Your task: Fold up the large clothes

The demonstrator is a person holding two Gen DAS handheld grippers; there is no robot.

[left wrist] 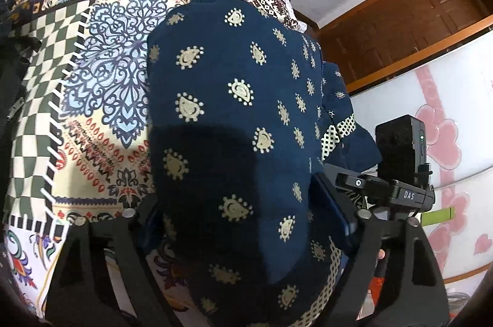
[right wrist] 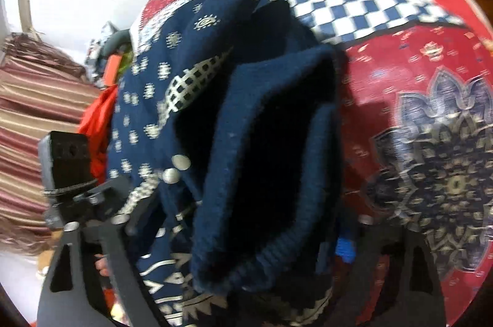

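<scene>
I see both hand-held grippers, left point(left wrist: 246, 222) and right point(right wrist: 243, 237), clamping the navy paisley garment point(left wrist: 234, 99) over a patchwork-print bedspread point(left wrist: 101, 55), wooden door point(left wrist: 409, 18) behind.

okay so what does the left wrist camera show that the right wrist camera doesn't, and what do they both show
Only the left wrist view shows the navy garment's flat printed panel spread over a green checkered band, a wooden door and a pink-flowered panel.

Only the right wrist view shows the garment's round metal buttons, its bunched dark folds, a blue checkered band, striped curtains and orange cloth.

Both show the navy garment over the patterned bedspread, with each gripper's fingers flanking fabric.
</scene>
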